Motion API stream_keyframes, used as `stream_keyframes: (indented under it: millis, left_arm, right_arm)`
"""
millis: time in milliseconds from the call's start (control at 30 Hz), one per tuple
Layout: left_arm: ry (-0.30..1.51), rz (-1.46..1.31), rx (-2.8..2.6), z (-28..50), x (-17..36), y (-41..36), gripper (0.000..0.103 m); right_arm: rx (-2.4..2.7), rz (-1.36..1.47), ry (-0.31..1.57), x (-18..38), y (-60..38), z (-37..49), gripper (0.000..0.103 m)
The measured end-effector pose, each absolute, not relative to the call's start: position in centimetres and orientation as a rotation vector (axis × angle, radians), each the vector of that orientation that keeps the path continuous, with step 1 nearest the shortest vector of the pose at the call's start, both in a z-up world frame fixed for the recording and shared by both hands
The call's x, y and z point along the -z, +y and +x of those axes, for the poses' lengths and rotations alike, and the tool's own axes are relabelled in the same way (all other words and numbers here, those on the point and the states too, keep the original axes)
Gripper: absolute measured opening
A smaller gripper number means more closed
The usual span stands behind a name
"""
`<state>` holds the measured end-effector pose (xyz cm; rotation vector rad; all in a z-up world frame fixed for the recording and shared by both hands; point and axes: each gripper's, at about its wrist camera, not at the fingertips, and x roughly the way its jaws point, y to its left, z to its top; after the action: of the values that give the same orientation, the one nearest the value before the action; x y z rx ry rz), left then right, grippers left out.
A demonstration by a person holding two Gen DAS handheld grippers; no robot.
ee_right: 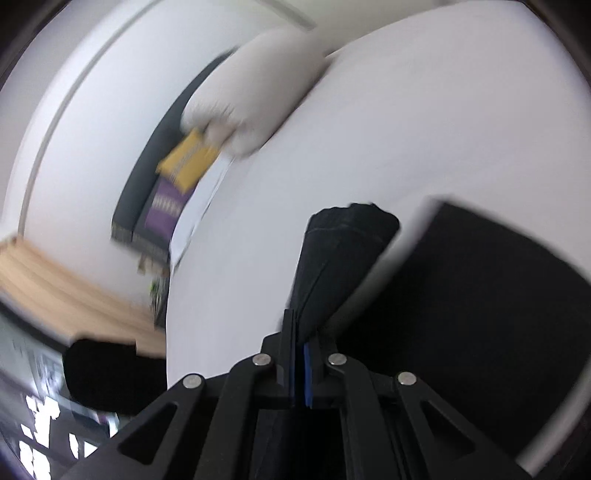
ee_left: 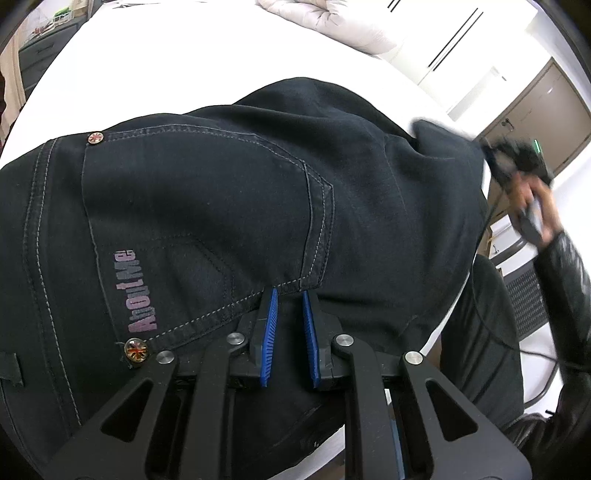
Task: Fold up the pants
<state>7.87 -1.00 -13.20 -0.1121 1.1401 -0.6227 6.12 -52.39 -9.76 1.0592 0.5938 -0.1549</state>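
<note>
Dark navy pants (ee_left: 221, 206) lie on a white bed (ee_left: 184, 66), seat side up, with a back pocket (ee_left: 207, 229) and a pink logo showing. My left gripper (ee_left: 290, 295) hovers at the pocket's lower corner, its blue pads (ee_left: 269, 325) apart and nothing between them. My right gripper (ee_right: 300, 332) is shut on a fold of the pants leg (ee_right: 332, 258), lifted off the bed. It shows blurred at the far right of the left wrist view (ee_left: 517, 158), at the pants' edge. The rest of the pants (ee_right: 480, 302) lies to its right.
A beige duvet (ee_left: 332, 22) and pillow (ee_right: 258, 92) lie at the bed's far end. A yellow cushion (ee_right: 188, 158) sits on a dark bench beside the bed. Brown cabinet doors (ee_left: 535, 110) stand at the right. The right wrist view is motion-blurred.
</note>
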Motion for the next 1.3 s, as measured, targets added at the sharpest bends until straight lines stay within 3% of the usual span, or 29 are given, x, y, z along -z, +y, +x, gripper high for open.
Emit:
stream_keyframes:
  millis: [300, 367, 433, 567, 600, 667, 700, 867, 1067, 1300]
  left_arm:
    - [1.152, -0.196, 0.585, 7.8, 13.1, -0.2, 0.015]
    - [1.153, -0.203, 0.580, 7.7, 13.0, -0.1, 0.015]
    - [1.156, -0.215, 0.577, 7.5, 13.0, 0.1, 0.015]
    - [1.160, -0.230, 0.575, 7.8, 13.2, 0.7, 0.015]
    - [1.160, -0.230, 0.574, 7.8, 13.2, 0.8, 0.015]
    - [1.161, -0.228, 0.572, 7.8, 13.2, 0.9, 0.015]
    - [1.161, -0.227, 0.571, 7.9, 13.2, 0.8, 0.015]
    - [1.162, -0.224, 0.570, 8.0, 13.3, 0.7, 0.015]
    - [1.159, -0.232, 0.572, 7.9, 13.3, 0.6, 0.015]
    - [1.155, -0.250, 0.580, 7.8, 13.3, 1.2, 0.015]
  right_arm:
    - [0.227, 1.281, 0.576, 15.8, -55.7, -1.0, 0.009]
    - [0.189, 1.328, 0.553, 16.2, -55.6, -1.0, 0.018]
    - [0.178, 1.362, 0.505, 16.2, -55.2, -0.1, 0.038]
    - [0.197, 1.432, 0.389, 16.5, -56.9, -0.6, 0.043]
    - [0.197, 1.440, 0.382, 16.7, -57.3, -0.5, 0.040]
    - [0.210, 1.452, 0.397, 17.0, -57.9, -0.5, 0.010]
    - [0.237, 1.448, 0.405, 16.8, -58.0, -0.7, 0.006]
    - [0.265, 1.251, 0.371, 12.2, -56.9, -1.3, 0.005]
    - [0.411, 1.366, 0.466, 17.1, -57.4, -1.7, 0.004]
    - [0.442, 1.305, 0.488, 16.0, -57.7, -1.3, 0.003]
